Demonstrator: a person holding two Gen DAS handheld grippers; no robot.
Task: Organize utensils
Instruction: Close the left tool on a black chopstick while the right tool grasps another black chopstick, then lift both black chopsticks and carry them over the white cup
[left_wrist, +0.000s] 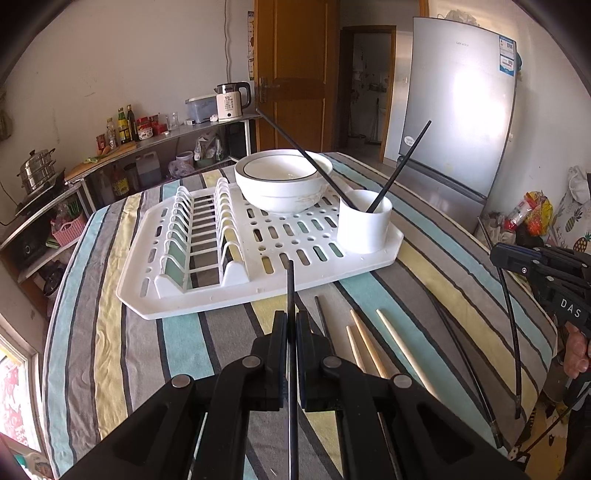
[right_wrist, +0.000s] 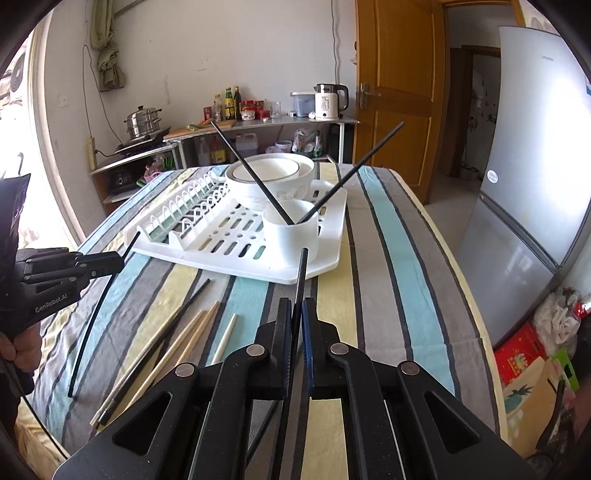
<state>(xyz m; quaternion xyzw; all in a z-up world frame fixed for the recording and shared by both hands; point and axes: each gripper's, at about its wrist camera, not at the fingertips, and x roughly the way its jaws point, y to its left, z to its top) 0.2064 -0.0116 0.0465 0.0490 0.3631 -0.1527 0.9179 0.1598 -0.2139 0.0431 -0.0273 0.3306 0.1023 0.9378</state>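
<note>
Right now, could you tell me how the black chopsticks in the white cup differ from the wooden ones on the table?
The black chopsticks stand tilted in the cup, crossing and leaning apart; the wooden chopsticks lie flat on the striped tablecloth, roughly side by side. The former are dark, the latter pale. Both are slim, straight sticks, and no gripper holds them.

We hold the left gripper (left_wrist: 291, 325) pitched downward, jaws closed on a black chopstick (left_wrist: 290, 291). The right gripper (right_wrist: 296, 314) is likewise pitched downward, jaws closed on a second black chopstick (right_wrist: 301, 273). A hand (left_wrist: 576, 350) grips the right gripper's handle at the near right.
</note>
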